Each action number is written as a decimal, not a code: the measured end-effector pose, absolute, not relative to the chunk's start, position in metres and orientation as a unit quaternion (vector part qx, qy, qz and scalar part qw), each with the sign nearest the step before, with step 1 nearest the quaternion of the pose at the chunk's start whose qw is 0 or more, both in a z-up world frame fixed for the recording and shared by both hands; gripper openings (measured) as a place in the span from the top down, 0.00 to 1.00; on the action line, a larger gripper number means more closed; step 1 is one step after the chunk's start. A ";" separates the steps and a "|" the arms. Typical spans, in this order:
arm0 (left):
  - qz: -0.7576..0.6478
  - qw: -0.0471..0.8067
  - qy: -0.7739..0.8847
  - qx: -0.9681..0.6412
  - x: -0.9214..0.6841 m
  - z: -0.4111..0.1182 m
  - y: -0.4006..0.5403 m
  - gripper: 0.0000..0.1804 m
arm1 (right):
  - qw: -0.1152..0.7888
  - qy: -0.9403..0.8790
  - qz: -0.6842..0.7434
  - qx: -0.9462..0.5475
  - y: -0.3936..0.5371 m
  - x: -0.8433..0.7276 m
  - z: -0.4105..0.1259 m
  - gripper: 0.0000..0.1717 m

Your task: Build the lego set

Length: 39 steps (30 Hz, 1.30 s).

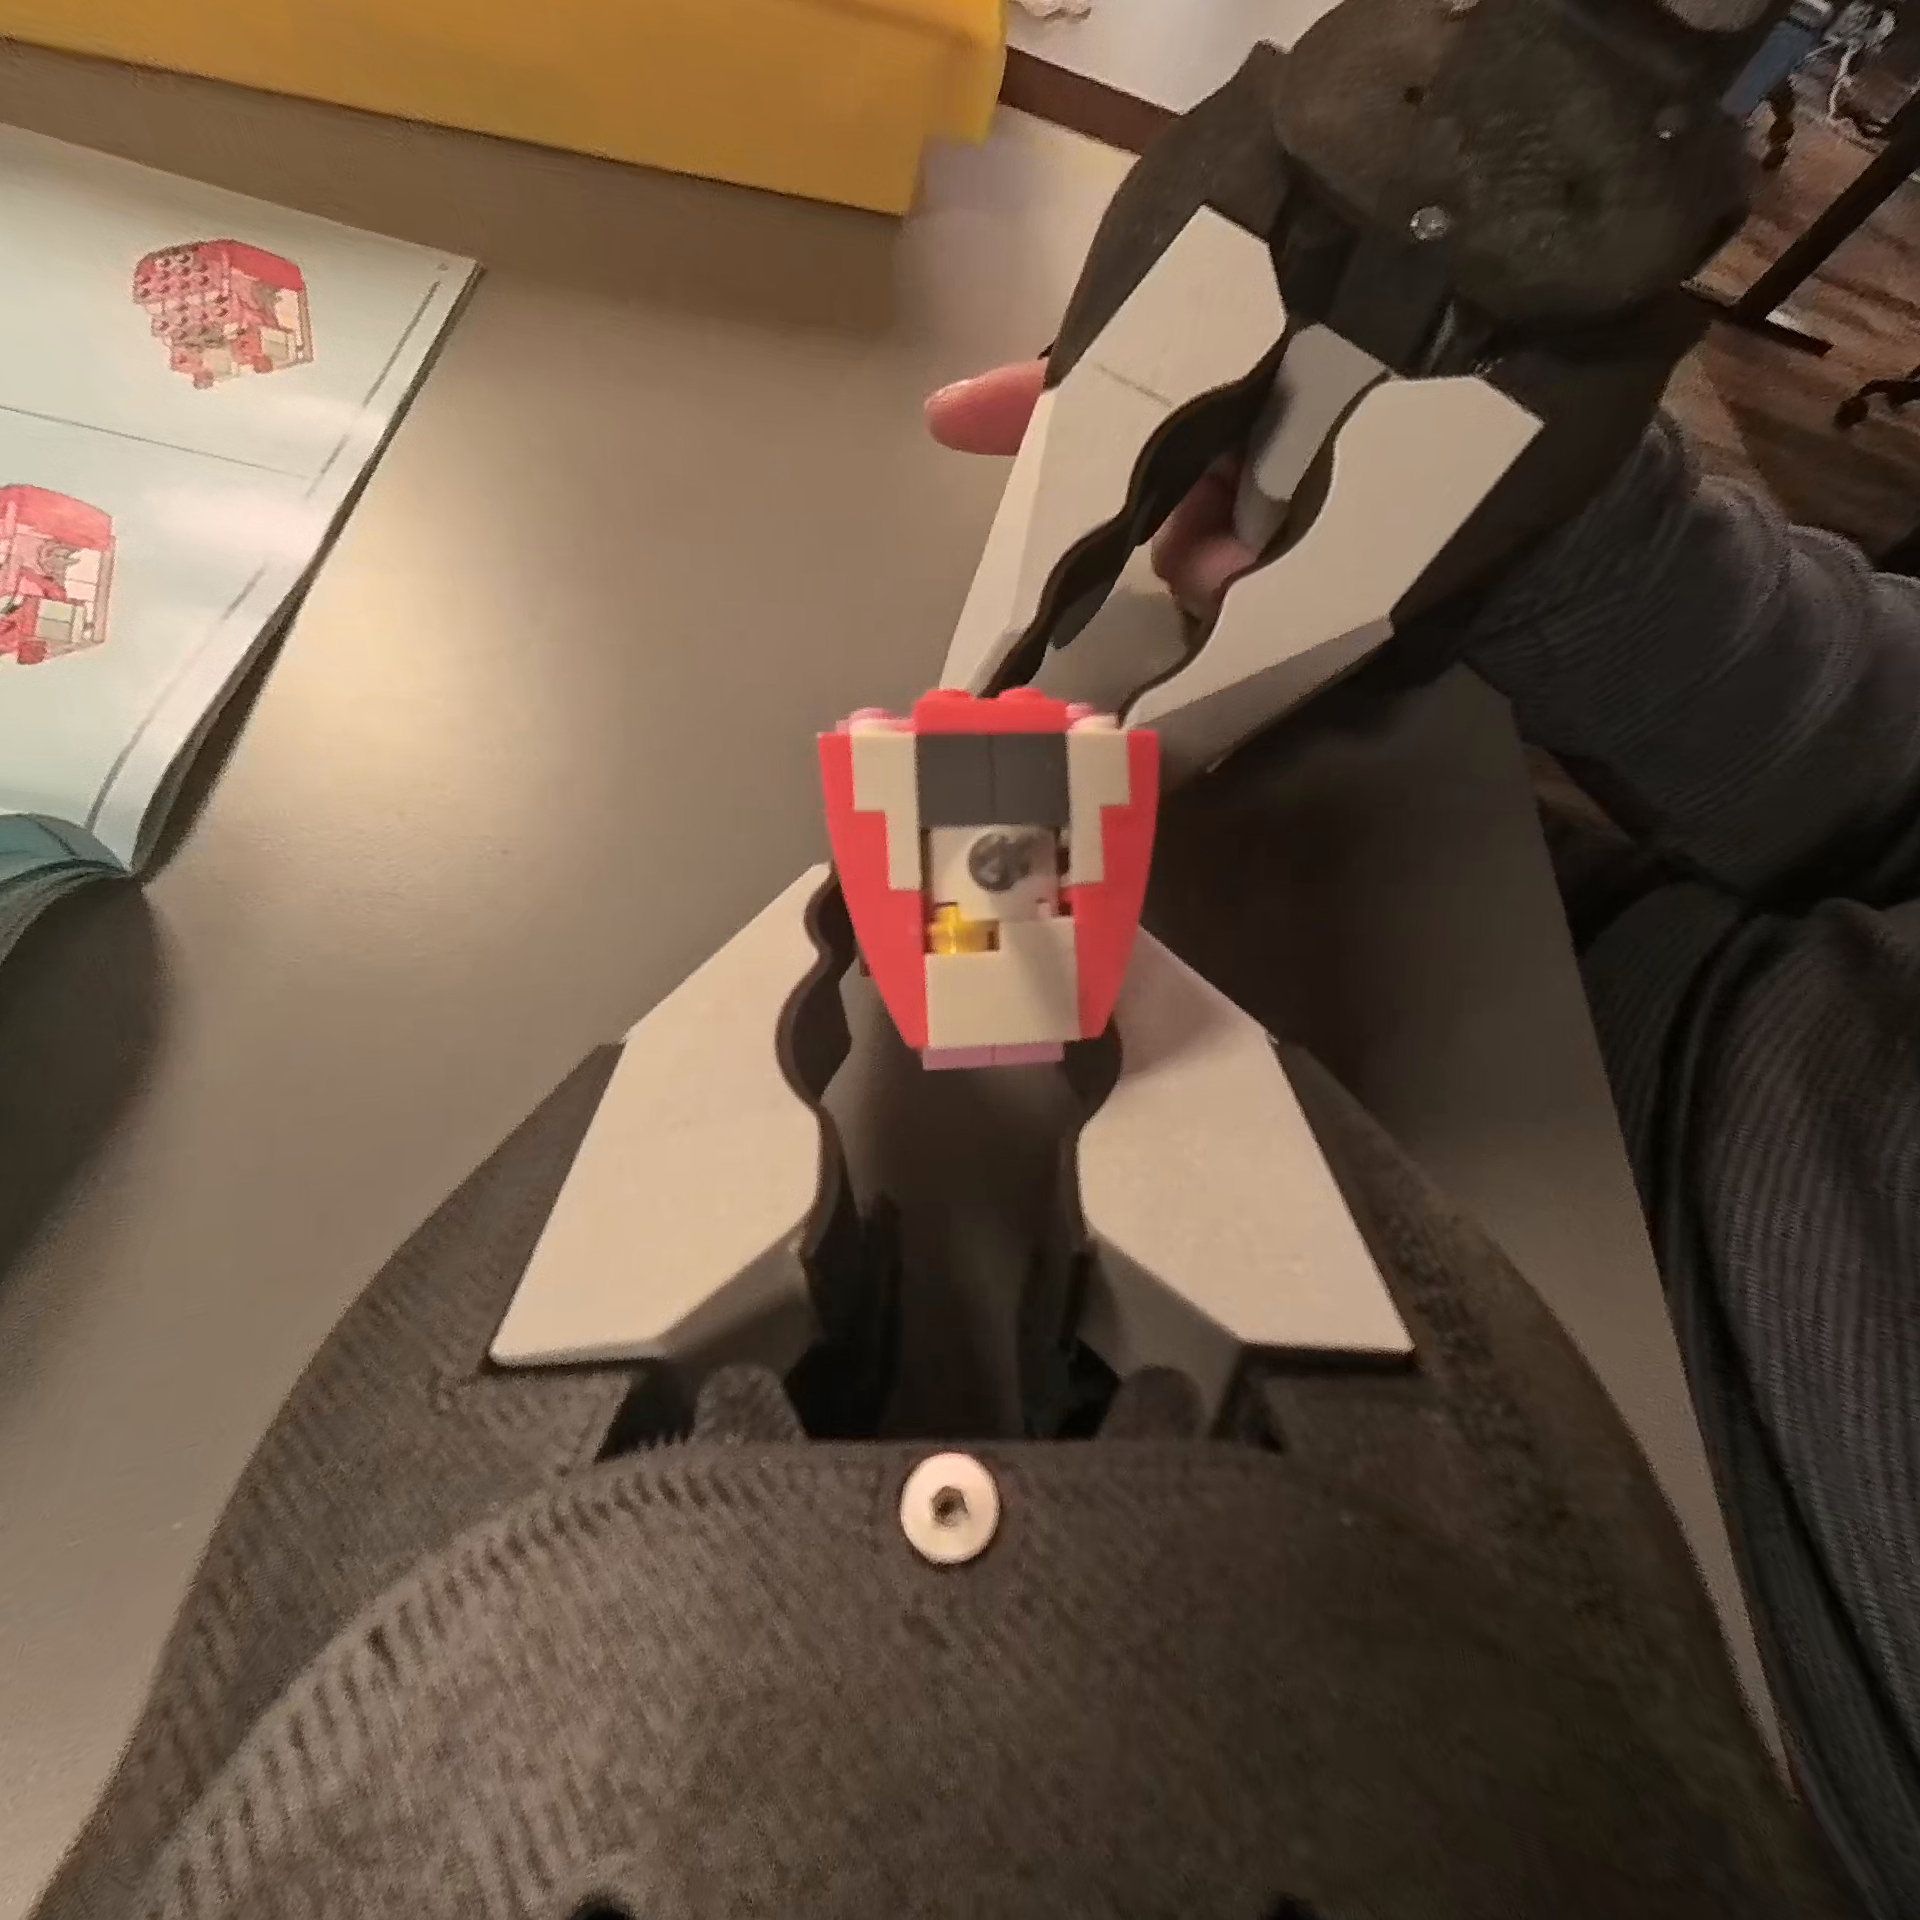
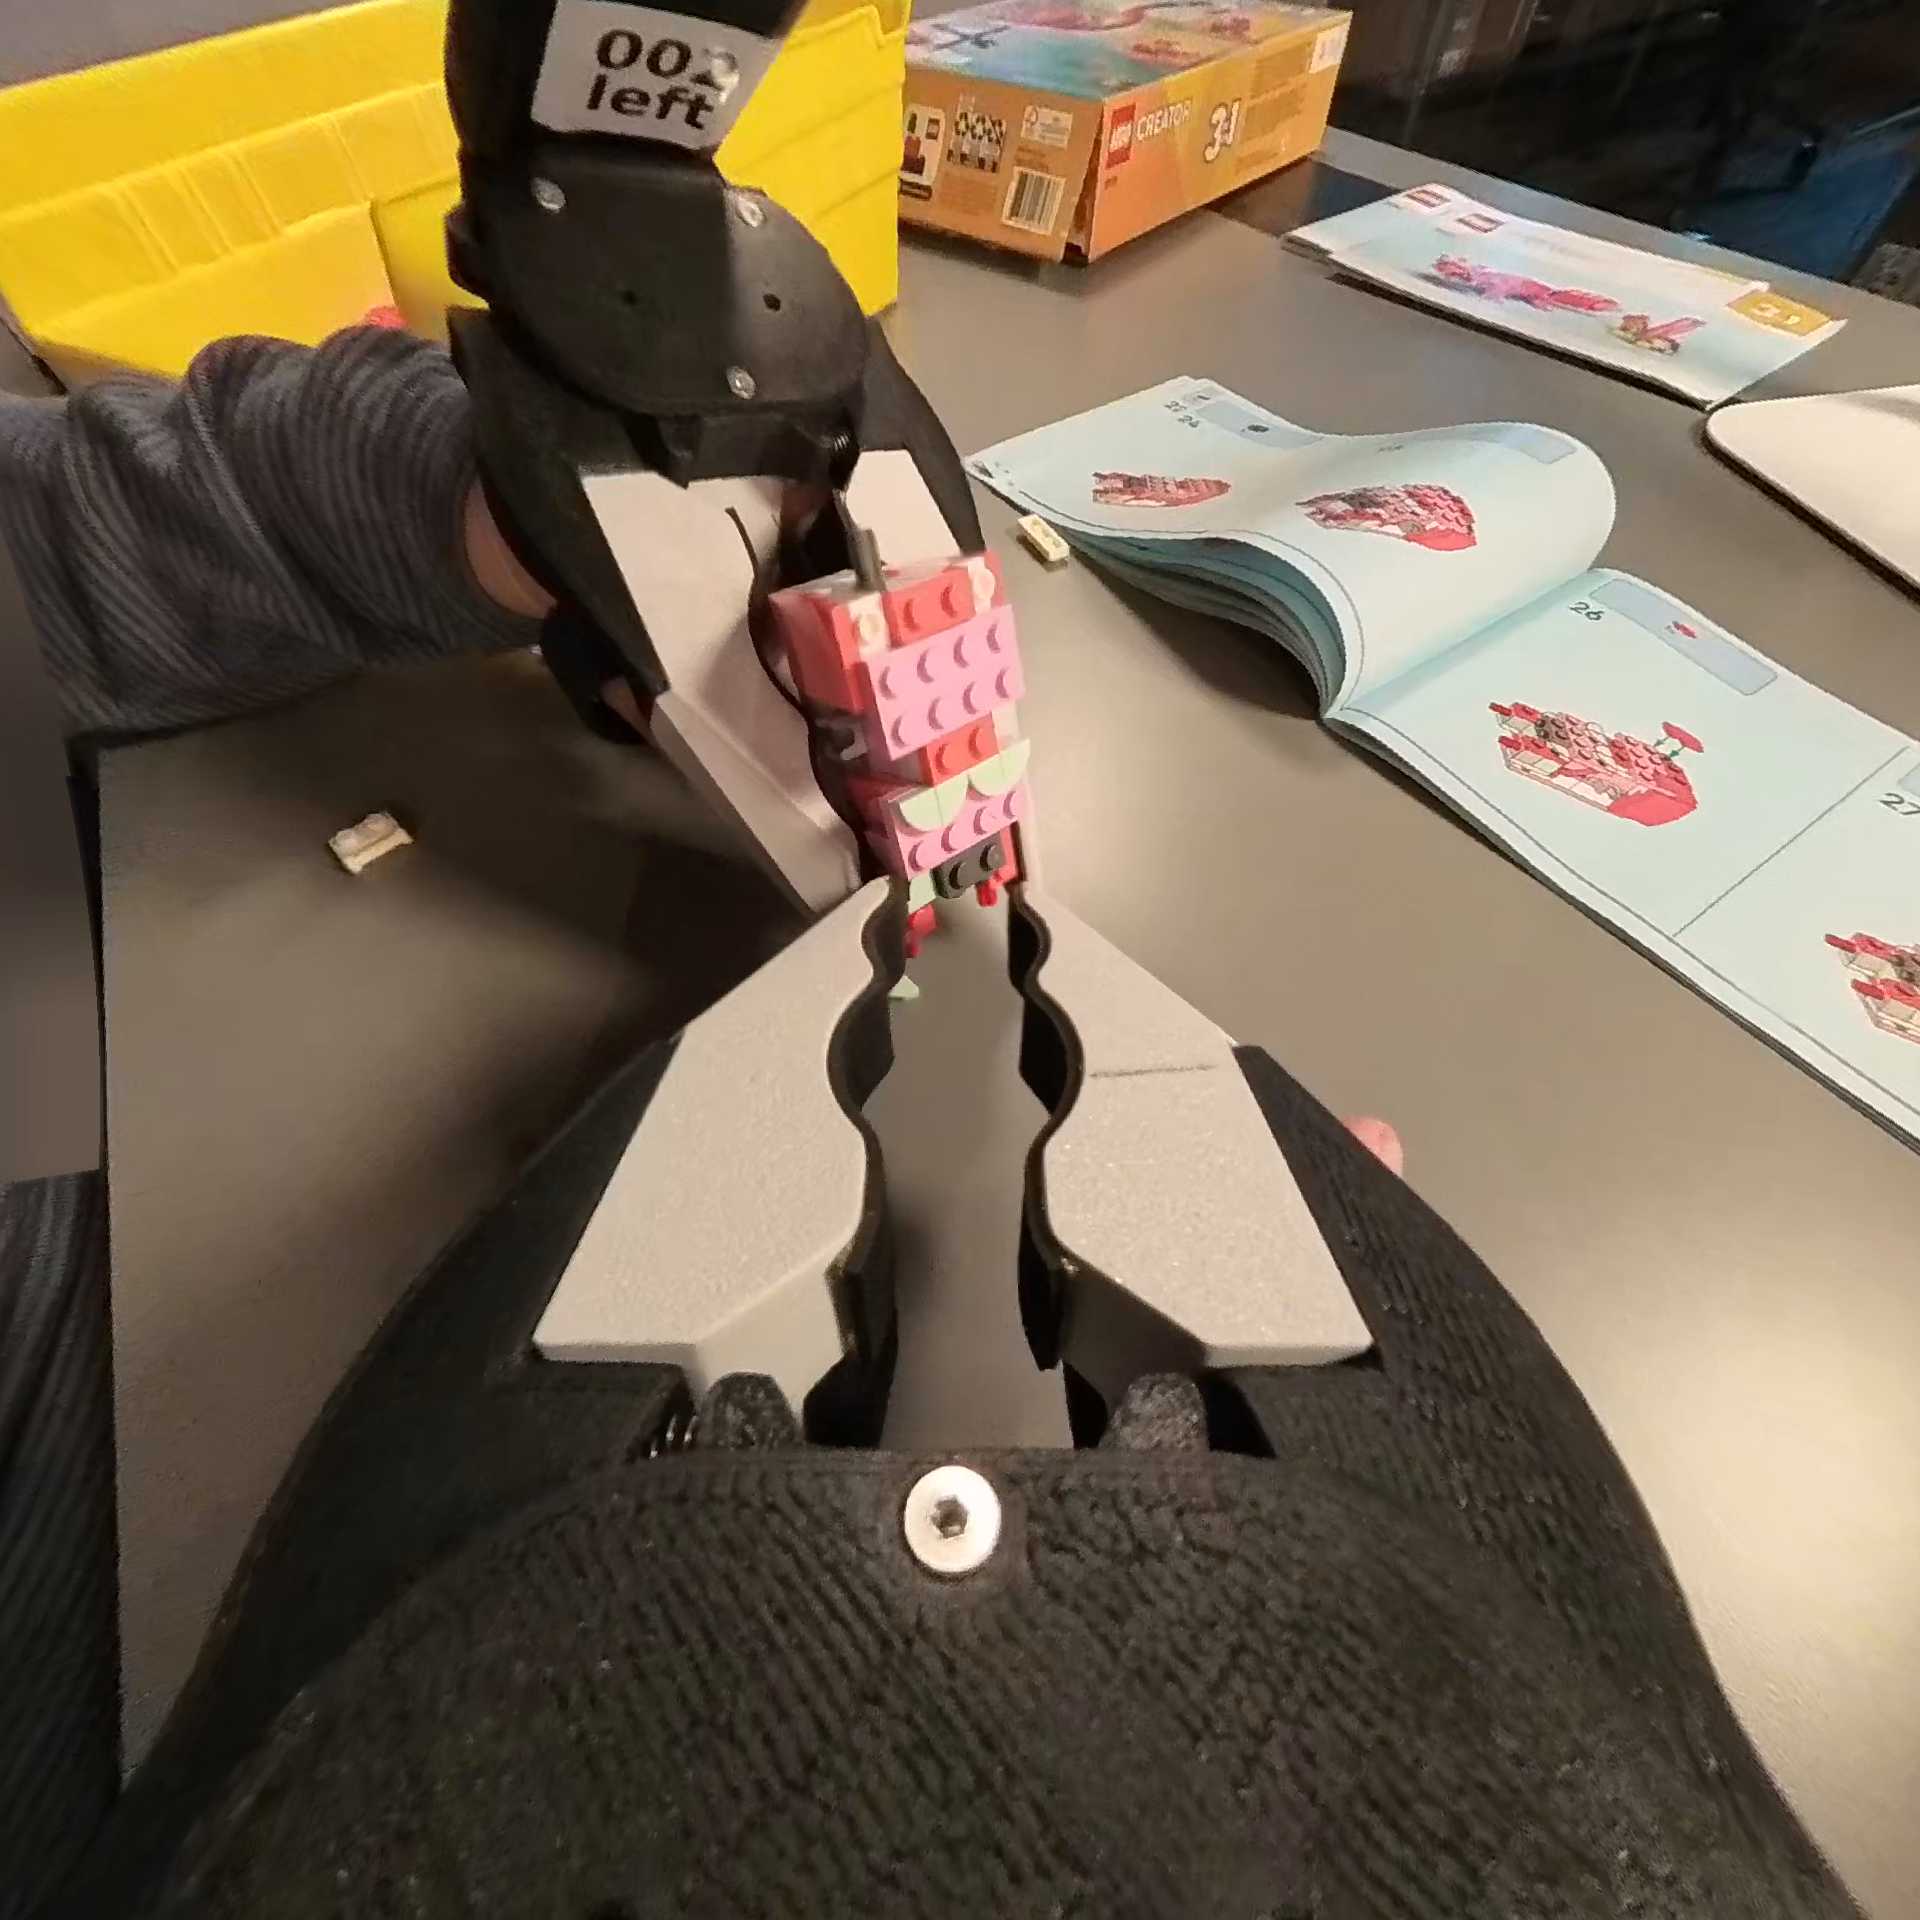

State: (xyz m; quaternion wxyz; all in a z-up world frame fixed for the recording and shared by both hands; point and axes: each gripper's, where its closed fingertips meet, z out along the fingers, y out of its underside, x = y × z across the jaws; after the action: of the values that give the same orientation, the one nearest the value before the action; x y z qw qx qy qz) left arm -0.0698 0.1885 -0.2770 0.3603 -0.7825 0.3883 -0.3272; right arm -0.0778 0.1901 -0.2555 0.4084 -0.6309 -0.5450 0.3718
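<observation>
A red, white and pink brick model [image 1: 977, 883] sits between my left gripper's [image 1: 977, 920] two grey fingers. Both pads press on its sides and hold it above the dark table. In the right wrist view the same model [image 2: 935, 686] shows its pink studded face, clamped in the left gripper [image 2: 930, 831]. My right gripper [image 2: 945, 909] has its fingertips astride the model's near end, by a dark grey plate [image 2: 971, 868]. A sliver of space shows at its right pad, and bare table shows between the pads. In the left wrist view the right gripper [image 1: 1055, 707] reaches in from the upper right.
An open instruction booklet [image 2: 1455, 644] lies to the right, and it also shows in the left wrist view [image 1: 208, 416]. A yellow bin [image 2: 208, 208] and a toy box [image 2: 1112, 125] stand at the back. A small tan piece [image 2: 369, 840] lies on a black board [image 2: 312, 1039]. The grippers are tip to tip, or close to it. From either gripper's tips it is about 15 cm to the small tan piece [image 2: 369, 840].
</observation>
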 end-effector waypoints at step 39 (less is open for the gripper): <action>-0.401 0.287 0.299 -0.817 -0.076 -0.284 0.187 0.79 | 0.414 -0.554 0.334 -0.641 0.193 -0.084 -0.263 0.90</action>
State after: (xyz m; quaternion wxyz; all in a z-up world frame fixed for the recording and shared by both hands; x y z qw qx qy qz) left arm -0.0755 0.1868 -0.2843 0.2869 -0.8171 0.2986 -0.4010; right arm -0.0836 0.1931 -0.2629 0.4141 -0.6407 -0.5536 0.3341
